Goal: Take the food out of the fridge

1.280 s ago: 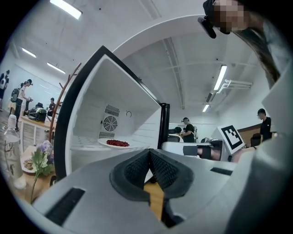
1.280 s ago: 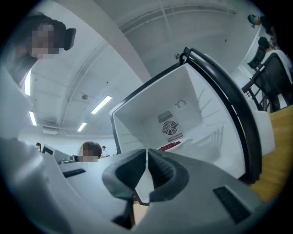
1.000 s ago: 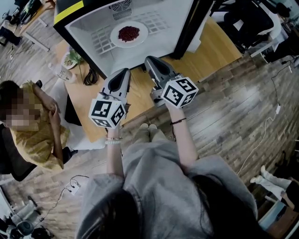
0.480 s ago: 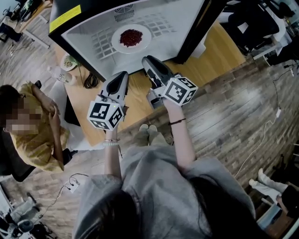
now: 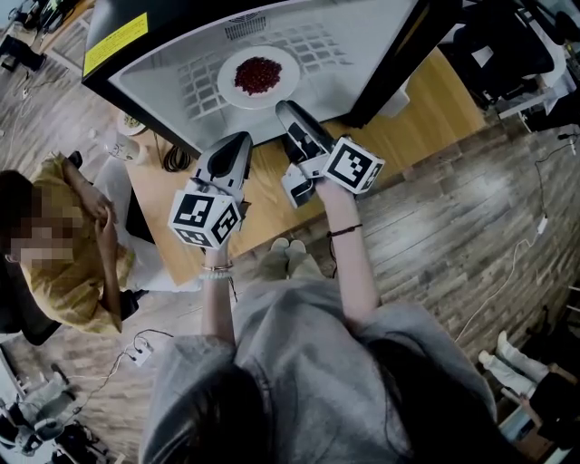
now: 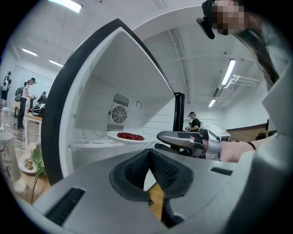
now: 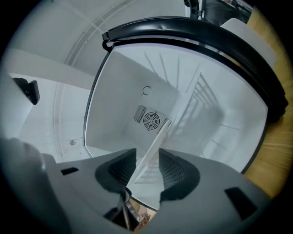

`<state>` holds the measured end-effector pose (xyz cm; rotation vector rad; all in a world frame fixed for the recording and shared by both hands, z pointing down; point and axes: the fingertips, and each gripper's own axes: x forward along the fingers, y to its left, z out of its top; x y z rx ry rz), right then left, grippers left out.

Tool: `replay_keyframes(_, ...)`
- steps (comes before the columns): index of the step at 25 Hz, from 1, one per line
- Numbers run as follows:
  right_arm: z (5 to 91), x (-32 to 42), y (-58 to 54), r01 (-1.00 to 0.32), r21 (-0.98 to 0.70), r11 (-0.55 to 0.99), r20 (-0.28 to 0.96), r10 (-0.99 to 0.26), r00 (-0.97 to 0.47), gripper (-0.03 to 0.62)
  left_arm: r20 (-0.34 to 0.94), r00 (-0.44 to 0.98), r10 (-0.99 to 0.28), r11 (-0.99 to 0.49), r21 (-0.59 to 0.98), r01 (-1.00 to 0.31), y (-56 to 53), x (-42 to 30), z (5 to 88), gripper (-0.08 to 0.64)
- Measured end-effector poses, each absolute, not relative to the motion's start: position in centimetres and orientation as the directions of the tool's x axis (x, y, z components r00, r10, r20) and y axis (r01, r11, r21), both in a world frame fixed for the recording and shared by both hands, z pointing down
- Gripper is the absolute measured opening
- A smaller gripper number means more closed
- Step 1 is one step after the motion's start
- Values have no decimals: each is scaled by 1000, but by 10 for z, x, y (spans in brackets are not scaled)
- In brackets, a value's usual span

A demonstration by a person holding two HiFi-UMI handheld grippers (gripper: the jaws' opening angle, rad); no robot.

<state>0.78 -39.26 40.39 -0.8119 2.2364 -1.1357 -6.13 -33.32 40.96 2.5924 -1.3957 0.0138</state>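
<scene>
At the far left a seated person [image 5: 63,245] in a yellow top is well apart from the work. The fridge [image 5: 362,45] stands on the wooden bench [image 5: 408,127] with its door open, so its white inside faces the person holding the grippers.

The left gripper [image 5: 240,140] hangs just in front of the opening, about level and pointed inward. Its jaws are closed on each other with nothing between them, so I judge it is only standing by.

Farther in and a little to the right, the plate [image 5: 258,77] lies flat on the wire shelf [image 5: 195,86], in front of the rear fan [image 5: 243,27]. The red food [image 5: 257,74] is heaped at its centre. The plate is round, so it has no long axis and no heading. It faces up, with its near rim toward both grippers.

To the right, the right gripper [image 5: 285,109] is at the fridge's front edge, nearest the plate. Its jaws are opening and nothing is between them, with only the shelf beyond. It is rolled to one side, probably so one jaw can pass over the rim and one under.
</scene>
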Motion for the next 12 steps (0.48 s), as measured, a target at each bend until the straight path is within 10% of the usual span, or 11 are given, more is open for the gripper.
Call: replay_keyframes(12,406,-1,-409,-205,-878,433,-176,-688,-704,147,114,536,-836,-517,162,-840,-343,-62,412,8)
